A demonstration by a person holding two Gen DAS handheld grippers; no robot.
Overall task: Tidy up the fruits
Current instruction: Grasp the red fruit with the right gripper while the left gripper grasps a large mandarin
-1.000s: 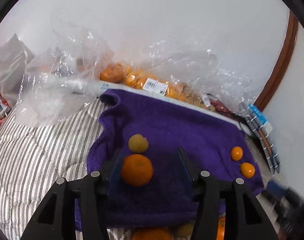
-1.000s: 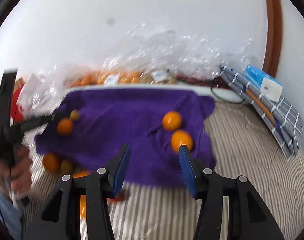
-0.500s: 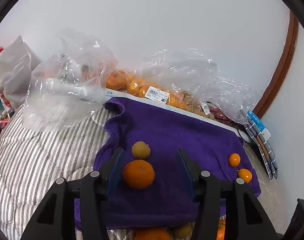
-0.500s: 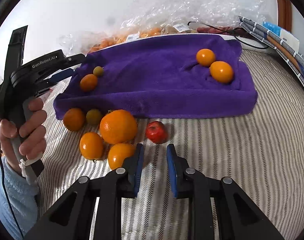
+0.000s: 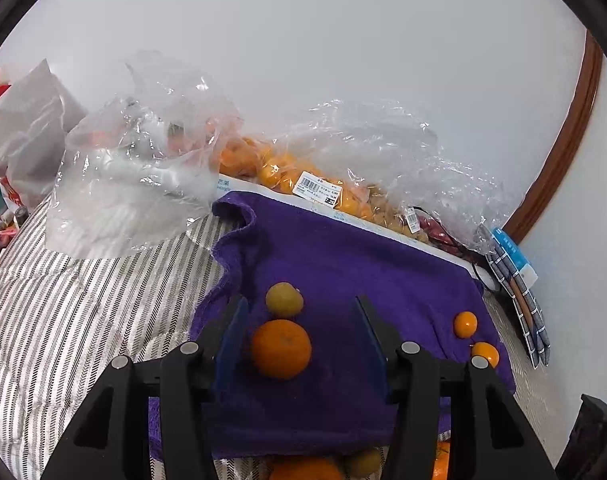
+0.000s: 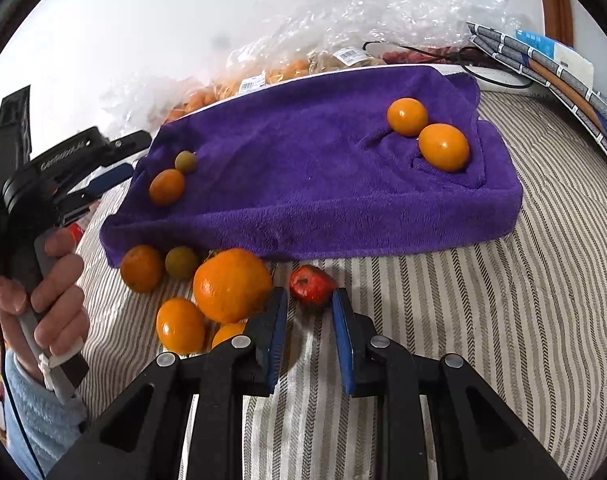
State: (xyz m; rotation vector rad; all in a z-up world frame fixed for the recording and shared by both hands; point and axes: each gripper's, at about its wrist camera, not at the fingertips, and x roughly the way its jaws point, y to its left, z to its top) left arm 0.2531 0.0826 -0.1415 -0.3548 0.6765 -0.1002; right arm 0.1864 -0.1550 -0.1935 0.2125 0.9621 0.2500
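Striped bedcover (image 6: 483,320) fills the ground in both views. On it, a purple towel (image 6: 323,168) draped over a raised block, running from 9 to 3 o'clock in the right wrist view. Clear plastic bags (image 5: 143,176) of orange fruit along the white wall at 12 o'clock.

Left gripper (image 5: 299,312), held in the person's left hand (image 6: 51,300): fingers spread wide apart over the towel, an orange mandarin (image 5: 280,349) lying between them but touching neither pad; a greenish-yellow small fruit (image 5: 284,300) just beyond it at 12.

Right gripper (image 6: 309,300): fingers narrowly parted, tips flanking a small red fruit (image 6: 311,285) on the bedcover just below the towel edge; contact cannot be told.

Large orange (image 6: 231,285) at 9 o'clock of the red fruit, touching the right gripper's left finger. Smaller oranges and a green fruit cluster further toward 9.

Two small oranges (image 6: 423,132) sit touching on the towel at 2 o'clock.
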